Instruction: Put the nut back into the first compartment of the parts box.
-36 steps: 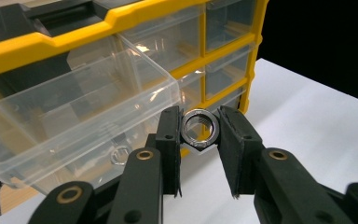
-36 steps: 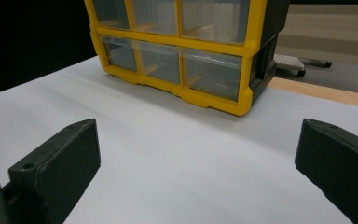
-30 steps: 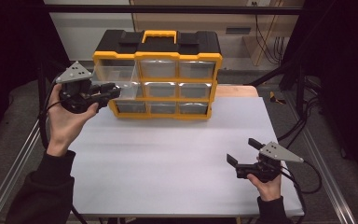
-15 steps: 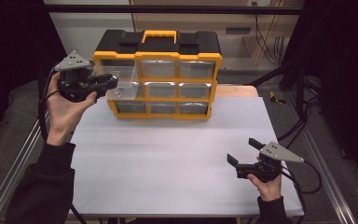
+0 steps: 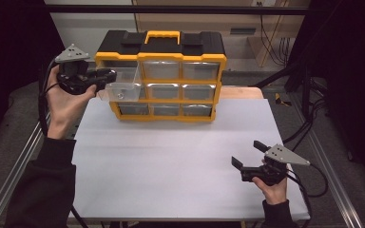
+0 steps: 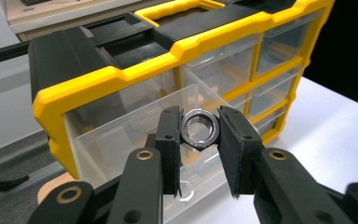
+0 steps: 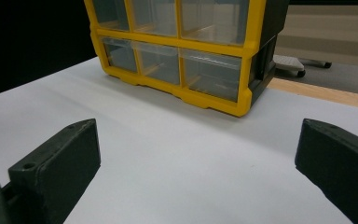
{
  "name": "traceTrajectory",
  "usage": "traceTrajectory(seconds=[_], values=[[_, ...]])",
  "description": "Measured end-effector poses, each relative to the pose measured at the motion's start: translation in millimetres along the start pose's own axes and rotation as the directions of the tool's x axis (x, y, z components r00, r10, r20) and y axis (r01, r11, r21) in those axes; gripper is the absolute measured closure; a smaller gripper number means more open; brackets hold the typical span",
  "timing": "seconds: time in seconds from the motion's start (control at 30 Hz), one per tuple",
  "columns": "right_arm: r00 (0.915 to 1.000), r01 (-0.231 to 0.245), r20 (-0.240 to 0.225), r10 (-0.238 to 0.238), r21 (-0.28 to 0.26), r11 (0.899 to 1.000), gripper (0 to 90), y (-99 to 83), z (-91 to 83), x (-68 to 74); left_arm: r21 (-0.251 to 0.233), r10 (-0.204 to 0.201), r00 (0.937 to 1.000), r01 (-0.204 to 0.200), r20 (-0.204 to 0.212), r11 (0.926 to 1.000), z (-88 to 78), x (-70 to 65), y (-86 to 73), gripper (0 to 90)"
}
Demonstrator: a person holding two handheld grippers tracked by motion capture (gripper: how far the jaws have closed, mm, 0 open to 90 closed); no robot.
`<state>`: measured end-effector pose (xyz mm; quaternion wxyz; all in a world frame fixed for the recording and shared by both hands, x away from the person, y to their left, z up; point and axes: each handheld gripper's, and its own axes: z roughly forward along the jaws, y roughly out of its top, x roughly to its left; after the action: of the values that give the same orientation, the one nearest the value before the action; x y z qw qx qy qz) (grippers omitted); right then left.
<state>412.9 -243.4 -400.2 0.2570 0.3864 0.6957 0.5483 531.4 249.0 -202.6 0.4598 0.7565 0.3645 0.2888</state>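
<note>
One organizer: yellow frame, black top, one yellow handle, nine clear drawers in a three-by-three grid. It stands at the far edge of the white table.

One drawer is pulled out of the organizer's top-left slot; the other eight are shut.

One steel hex nut, held above the open drawer, just in front of the organizer's top-left corner. Left gripper is clamped on the nut, one pad on each side, bore facing its camera. In the high view that gripper sits just left of the organizer, jaws pointing at the drawer.

Right gripper sits low over the table, well apart from the organizer, toward the near-right corner. Jaws spread wide, nothing between them.
</note>
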Motion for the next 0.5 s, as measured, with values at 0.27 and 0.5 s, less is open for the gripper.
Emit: traceTrajectory(seconds=[0.27, 0.5], values=[[1.0000, 0.000, 0.000, 0.000, 0.000, 1.000, 0.5, 0.1, -0.2, -0.1, 0.013, -0.009, 0.9998, 0.009, -0.017, 0.9999, 7.7, 9.4, -3.4, 70.0], [1.0000, 0.000, 0.000, 0.000, 0.000, 1.000, 0.5, 0.1, -0.2, -0.2, 0.016, -0.022, 0.9992, 0.022, -0.033, 0.9996, 14.3, 16.7, -8.3, 70.0]])
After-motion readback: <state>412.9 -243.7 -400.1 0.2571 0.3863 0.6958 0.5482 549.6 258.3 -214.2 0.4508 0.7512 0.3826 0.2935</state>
